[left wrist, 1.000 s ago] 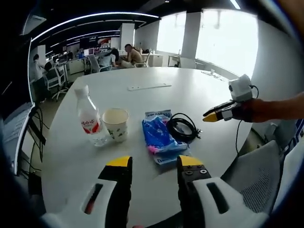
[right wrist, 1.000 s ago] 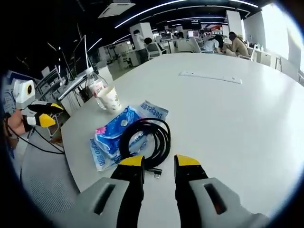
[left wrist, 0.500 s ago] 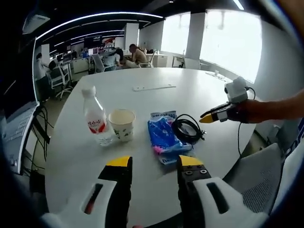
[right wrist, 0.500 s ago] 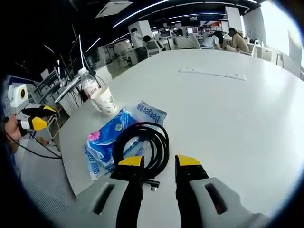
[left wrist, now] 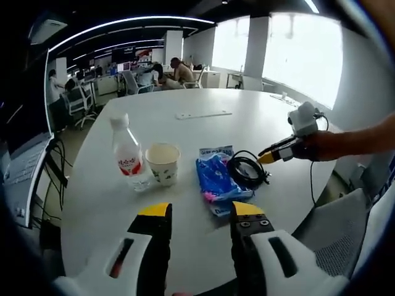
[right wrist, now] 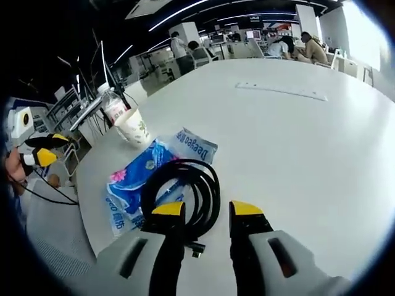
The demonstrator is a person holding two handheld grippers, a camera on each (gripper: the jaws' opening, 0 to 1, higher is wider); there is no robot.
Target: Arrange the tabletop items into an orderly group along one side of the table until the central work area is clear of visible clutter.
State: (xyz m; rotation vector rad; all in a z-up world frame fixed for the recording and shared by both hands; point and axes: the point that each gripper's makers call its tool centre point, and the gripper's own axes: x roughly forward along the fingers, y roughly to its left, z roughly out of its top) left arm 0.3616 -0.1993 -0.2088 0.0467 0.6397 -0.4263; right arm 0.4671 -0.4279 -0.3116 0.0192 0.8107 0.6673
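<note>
On the round white table (left wrist: 203,98) stand a clear water bottle (left wrist: 126,161) with a red label and a paper cup (left wrist: 163,164). To their right lie a blue tissue packet (left wrist: 215,179) and a coiled black cable (left wrist: 247,170). My left gripper (left wrist: 200,213) hangs open over the near table edge, short of them all. In the right gripper view, the cable (right wrist: 213,185) lies just ahead of my open right gripper (right wrist: 207,209), its near loop reaching down between the jaws. The packet (right wrist: 139,176), cup (right wrist: 133,126) and bottle (right wrist: 113,106) sit beyond. A hand holds the right gripper (left wrist: 266,158) beside the cable.
A flat white strip (left wrist: 202,115) lies farther across the table, also visible as the strip (right wrist: 281,91) in the right gripper view. Grey chairs (left wrist: 333,228) stand by the near edge. The left gripper (right wrist: 43,151) hovers off the table's side. Desks and seated people fill the background.
My right gripper has closed in on the cable, which now reaches between its jaws. The left gripper's view has shifted slightly. The items on the table have not moved.
</note>
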